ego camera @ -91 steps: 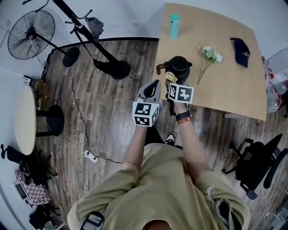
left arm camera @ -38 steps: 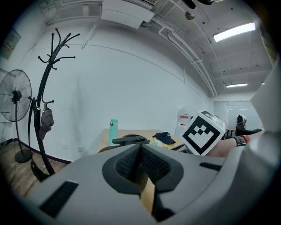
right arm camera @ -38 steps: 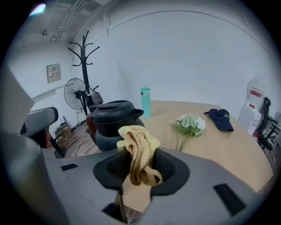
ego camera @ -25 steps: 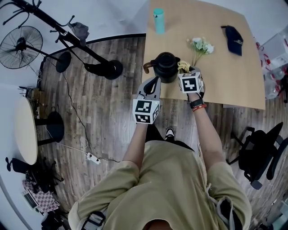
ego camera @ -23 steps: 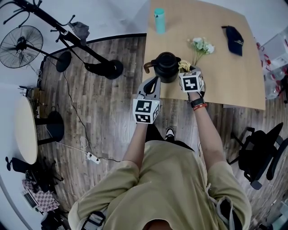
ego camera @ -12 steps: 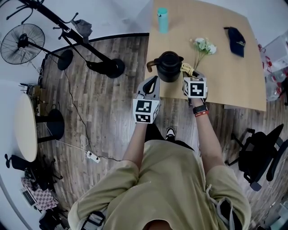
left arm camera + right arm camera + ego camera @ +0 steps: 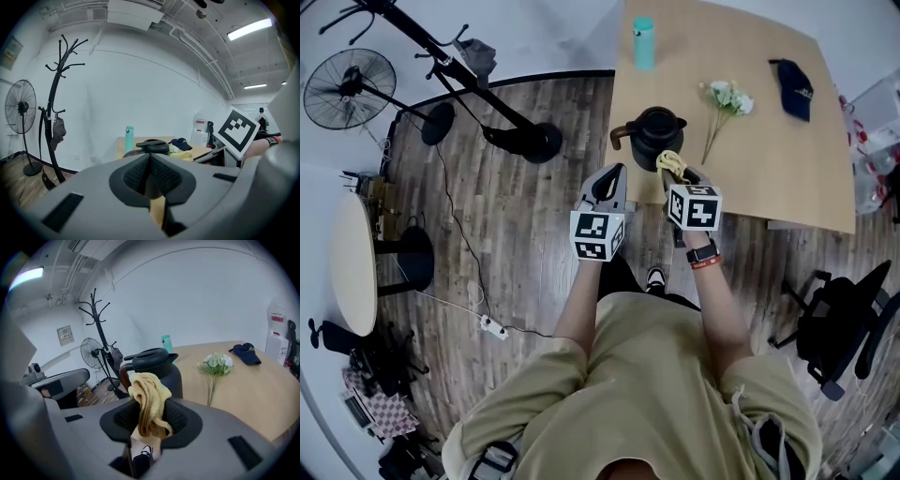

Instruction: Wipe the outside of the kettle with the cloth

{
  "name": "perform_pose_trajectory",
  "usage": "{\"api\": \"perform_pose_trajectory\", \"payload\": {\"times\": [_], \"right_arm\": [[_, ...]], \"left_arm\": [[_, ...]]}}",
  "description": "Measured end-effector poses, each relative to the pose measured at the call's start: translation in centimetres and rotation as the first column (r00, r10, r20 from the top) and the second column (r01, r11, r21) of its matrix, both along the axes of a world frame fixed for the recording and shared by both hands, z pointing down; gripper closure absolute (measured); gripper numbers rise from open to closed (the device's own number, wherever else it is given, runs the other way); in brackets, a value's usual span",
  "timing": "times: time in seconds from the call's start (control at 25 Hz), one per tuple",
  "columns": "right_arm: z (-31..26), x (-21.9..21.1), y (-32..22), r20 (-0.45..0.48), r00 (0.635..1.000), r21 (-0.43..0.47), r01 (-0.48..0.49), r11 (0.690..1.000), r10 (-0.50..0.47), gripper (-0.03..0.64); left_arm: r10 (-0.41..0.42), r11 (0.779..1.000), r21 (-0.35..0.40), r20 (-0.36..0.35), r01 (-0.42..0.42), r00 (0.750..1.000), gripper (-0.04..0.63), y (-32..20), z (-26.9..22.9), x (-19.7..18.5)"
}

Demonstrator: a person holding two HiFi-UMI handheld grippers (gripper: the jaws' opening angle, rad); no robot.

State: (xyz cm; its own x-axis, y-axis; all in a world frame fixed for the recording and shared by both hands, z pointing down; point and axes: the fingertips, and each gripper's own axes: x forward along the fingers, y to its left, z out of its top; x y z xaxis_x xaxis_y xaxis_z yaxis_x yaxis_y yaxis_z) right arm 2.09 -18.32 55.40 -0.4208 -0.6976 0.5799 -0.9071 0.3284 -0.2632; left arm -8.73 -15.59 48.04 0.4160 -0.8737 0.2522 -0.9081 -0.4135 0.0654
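A black kettle (image 7: 655, 134) with a brown handle stands near the front left corner of the wooden table (image 7: 769, 150). My right gripper (image 7: 679, 174) is shut on a yellow cloth (image 7: 673, 165), which hangs bunched just in front of the kettle's near right side. In the right gripper view the cloth (image 7: 149, 401) sticks up between the jaws, with the kettle (image 7: 154, 370) right behind it. Whether cloth and kettle touch I cannot tell. My left gripper (image 7: 613, 181) is shut and empty, off the table's left front edge; its view shows the kettle (image 7: 151, 146) ahead.
On the table lie a teal bottle (image 7: 644, 42) at the back, a white flower sprig (image 7: 724, 108) right of the kettle, and a dark cap (image 7: 795, 76) at far right. A coat stand (image 7: 478, 84) and fan (image 7: 352, 86) stand on the floor at left.
My right gripper with the cloth has drawn back from the kettle's right side toward its near side, moving left and closer to me. The left gripper stays put.
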Motion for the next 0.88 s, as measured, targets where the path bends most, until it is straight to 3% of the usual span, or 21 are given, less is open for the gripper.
{"api": "perform_pose_trajectory", "payload": {"times": [0.24, 0.56, 0.88], "right_arm": [[1.3, -4.6, 0.3, 0.041, 0.998, -0.026, 0.046, 0.999, -0.045, 0.476], [3.4, -9.8, -0.8, 0.023, 0.997, -0.077, 0.071, 0.994, -0.070, 0.474], [5.1, -11.4, -2.7, 0.054, 0.997, -0.146, -0.054, 0.988, 0.062, 0.474]], "left_arm": [[-0.031, 0.999, 0.017, 0.009, 0.030, 0.999, 0.574, 0.1, -0.2, -1.6], [-0.060, 0.998, 0.020, 0.010, 0.060, 0.998, 0.574, 0.2, -0.5, -4.2], [-0.074, 0.997, 0.012, 0.006, 0.074, 0.997, 0.574, -0.4, -0.1, -6.1]]}}
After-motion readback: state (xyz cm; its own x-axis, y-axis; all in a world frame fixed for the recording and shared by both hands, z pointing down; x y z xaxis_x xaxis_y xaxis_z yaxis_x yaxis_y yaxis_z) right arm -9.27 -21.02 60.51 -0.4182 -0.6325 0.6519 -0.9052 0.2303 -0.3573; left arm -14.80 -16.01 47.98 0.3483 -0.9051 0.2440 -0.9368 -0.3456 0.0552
